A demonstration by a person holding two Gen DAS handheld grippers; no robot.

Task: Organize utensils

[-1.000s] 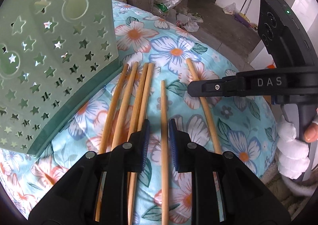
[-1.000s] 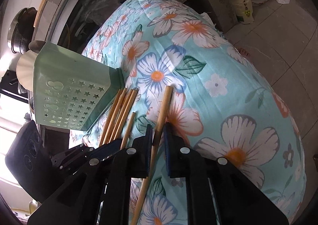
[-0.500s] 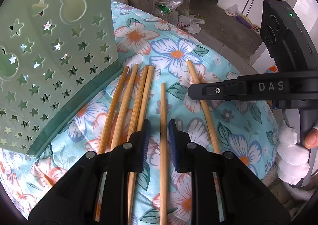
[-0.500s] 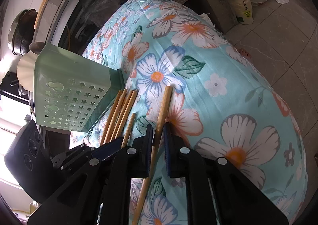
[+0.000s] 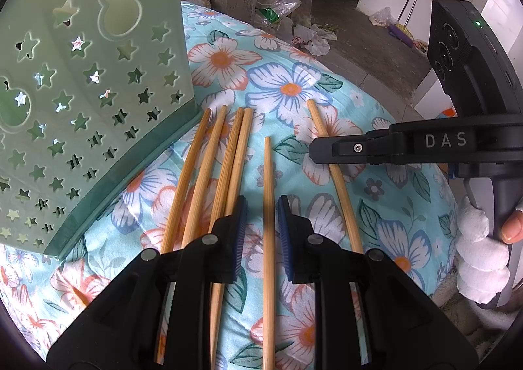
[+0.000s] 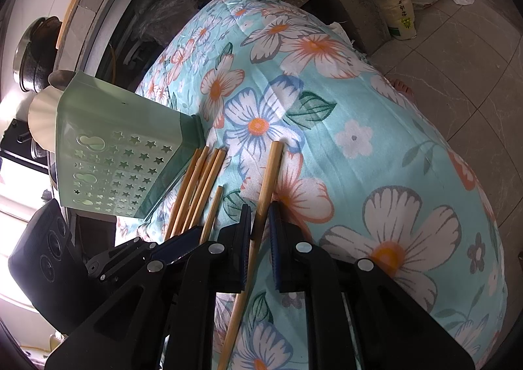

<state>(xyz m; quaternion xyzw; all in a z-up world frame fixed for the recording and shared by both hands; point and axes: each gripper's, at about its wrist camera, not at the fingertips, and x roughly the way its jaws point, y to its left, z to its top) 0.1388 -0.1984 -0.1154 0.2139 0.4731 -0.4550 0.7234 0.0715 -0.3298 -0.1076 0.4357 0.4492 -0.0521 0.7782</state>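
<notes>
The left gripper (image 5: pixel 263 223) filled the lower centre of its own view, pointing steeply downward, its two black fingers ending in blue ribbed pads (image 5: pixel 238 232). The jaws stood a little apart, and neither pad pressed on anything. The right gripper (image 6: pixel 260 232) sat at the bottom centre of its own view, angled downward, jaws almost together with only a narrow slit between the blue pads (image 6: pixel 276 239); whether they pinched could not be told. In the left view the right gripper's body reached in from the right edge, held at the lower right by a hand (image 5: pixel 490 245) wrapped in white padding, one bare fingertip (image 5: pixel 513 226) showing.
</notes>
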